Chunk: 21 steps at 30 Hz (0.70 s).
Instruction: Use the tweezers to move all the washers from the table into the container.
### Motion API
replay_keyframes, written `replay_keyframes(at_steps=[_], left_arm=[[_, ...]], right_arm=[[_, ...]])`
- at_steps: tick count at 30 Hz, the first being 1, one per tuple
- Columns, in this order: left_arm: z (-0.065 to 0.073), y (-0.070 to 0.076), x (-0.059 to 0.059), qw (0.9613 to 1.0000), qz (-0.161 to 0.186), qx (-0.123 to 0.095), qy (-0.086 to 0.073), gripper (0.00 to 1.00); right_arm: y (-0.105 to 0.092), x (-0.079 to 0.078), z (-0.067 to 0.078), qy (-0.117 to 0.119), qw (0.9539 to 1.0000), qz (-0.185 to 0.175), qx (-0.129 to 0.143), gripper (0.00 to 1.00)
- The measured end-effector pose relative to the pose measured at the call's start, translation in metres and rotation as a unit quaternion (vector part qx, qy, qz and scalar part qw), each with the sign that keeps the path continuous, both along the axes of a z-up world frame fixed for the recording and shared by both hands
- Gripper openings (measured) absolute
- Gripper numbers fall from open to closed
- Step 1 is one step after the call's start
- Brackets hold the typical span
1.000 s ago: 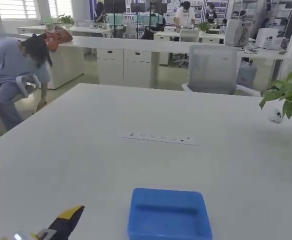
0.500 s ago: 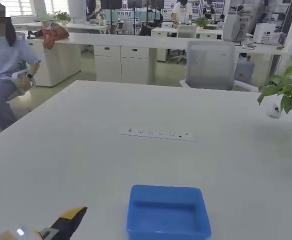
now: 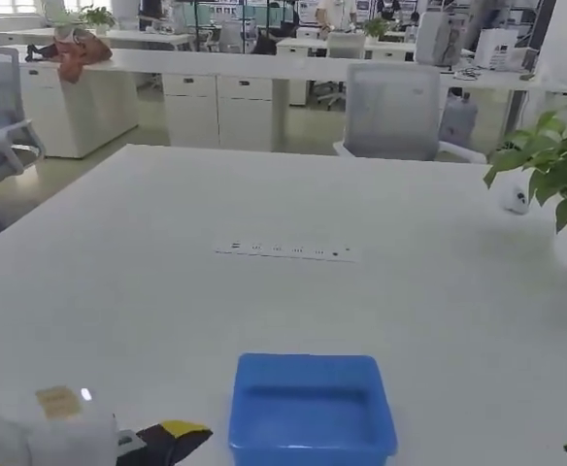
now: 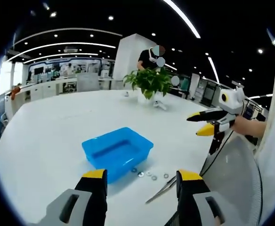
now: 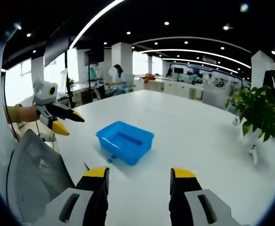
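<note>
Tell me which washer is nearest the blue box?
The washer at the row's left end in the left gripper view, beside the blue box; others lie nearer the tweezers.

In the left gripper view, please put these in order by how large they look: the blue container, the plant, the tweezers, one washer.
1. blue container
2. plant; it stands farther from the camera, so its true size is unsure
3. tweezers, long but thin
4. washer

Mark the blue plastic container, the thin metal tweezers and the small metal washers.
Blue plastic container [image 4: 113, 149]: left gripper view, inner floor.
Thin metal tweezers [image 4: 160, 192]: left gripper view, middle of their length.
Small metal washers [image 4: 148, 174]: left gripper view, middle washer of the row.
</note>
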<state>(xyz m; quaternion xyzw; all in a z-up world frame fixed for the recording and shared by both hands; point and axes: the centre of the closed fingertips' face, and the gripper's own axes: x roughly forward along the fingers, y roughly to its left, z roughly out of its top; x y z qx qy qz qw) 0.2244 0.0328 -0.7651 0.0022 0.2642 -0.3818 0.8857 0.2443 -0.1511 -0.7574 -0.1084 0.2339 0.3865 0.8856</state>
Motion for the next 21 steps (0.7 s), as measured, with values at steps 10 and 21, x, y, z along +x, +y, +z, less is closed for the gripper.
replay_keyframes(at_steps=[10, 21], left_arm=[[-0.029, -0.014, -0.014, 0.9943, -0.086, 0.036, 0.052, 0.42], [-0.070, -0.021, -0.028, 0.9733, -0.182, 0.123, 0.066, 0.30]], right_arm=[[0.051, 0.007, -0.013, 0.022, 0.9957, 0.090, -0.001, 0.36], [0.084, -0.019, -0.050, 0.059, 0.9718, 0.216, -0.074, 0.28]])
